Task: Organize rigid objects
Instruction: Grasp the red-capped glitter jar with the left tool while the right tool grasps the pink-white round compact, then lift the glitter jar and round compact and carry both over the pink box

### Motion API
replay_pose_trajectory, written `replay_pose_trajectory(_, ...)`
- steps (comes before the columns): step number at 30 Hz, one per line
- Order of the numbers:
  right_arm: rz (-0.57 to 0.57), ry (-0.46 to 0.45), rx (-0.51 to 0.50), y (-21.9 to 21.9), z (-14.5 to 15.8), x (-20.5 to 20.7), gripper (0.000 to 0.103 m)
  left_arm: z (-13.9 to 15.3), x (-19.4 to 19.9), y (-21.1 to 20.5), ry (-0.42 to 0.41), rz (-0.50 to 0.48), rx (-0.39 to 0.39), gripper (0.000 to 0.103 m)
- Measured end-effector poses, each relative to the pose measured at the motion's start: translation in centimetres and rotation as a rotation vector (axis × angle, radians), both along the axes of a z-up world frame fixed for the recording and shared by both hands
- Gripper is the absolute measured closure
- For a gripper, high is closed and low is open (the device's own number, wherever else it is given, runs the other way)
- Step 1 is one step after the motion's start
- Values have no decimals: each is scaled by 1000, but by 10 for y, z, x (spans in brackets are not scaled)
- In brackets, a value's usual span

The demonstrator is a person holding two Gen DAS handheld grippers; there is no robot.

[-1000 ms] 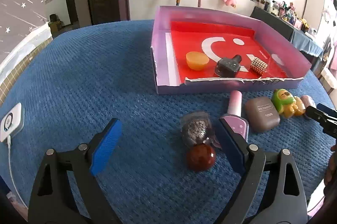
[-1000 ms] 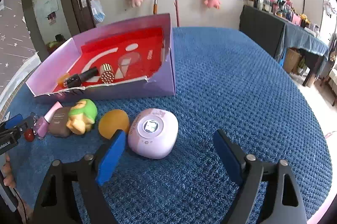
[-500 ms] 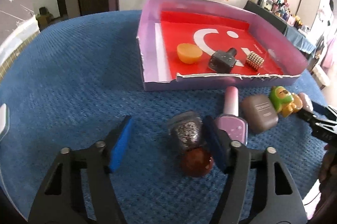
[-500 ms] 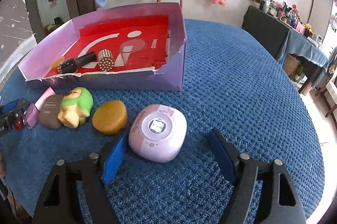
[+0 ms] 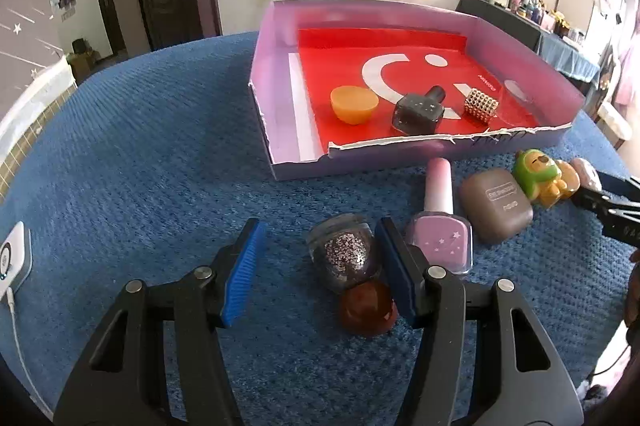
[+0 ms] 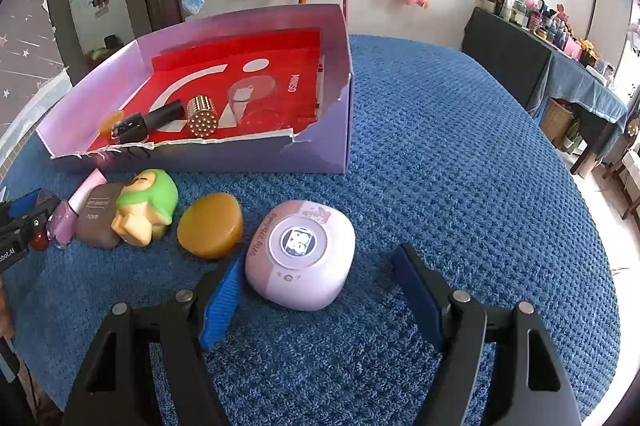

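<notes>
Left tool (image 5: 318, 268) straddles glitter bottle (image 5: 345, 258) (jaws apart)

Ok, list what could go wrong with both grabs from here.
Left gripper: its right finger sits wedged between the glitter bottle and the pink polish bottle, so closing may nudge the pink one or roll the round-capped glitter bottle.
Right gripper: the rounded pink device could squirt out, bumping the orange disc.

Both views sit low over the blue counter (image 5: 140, 145), each looking forward along its own gripper. The left wrist view faces the purple box (image 5: 276, 73) from its near left; the right wrist view from its near right. Both share the box (image 6: 336, 129) and green toy (image 6: 148, 201).
</notes>
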State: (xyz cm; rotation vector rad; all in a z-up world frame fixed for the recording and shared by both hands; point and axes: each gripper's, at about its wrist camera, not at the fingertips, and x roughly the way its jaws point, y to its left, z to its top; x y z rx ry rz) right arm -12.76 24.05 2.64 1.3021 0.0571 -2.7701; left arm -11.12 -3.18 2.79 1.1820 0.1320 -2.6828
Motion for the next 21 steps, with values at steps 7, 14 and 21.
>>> replay_pose_trajectory(7, 0, -3, -4, 1, 1, -1, 30, -4, -3, 6, -18, -26, -10, 68)
replay_pose_trajectory(14, 58, 75, 11, -7, 11, 14, 49, 0, 2, 12, 8, -27, -19, 72)
replay_pose_trajectory(21, 83, 147, 1, -10, 38, 30, 49, 19, 11, 17, 57, -44, -7, 73)
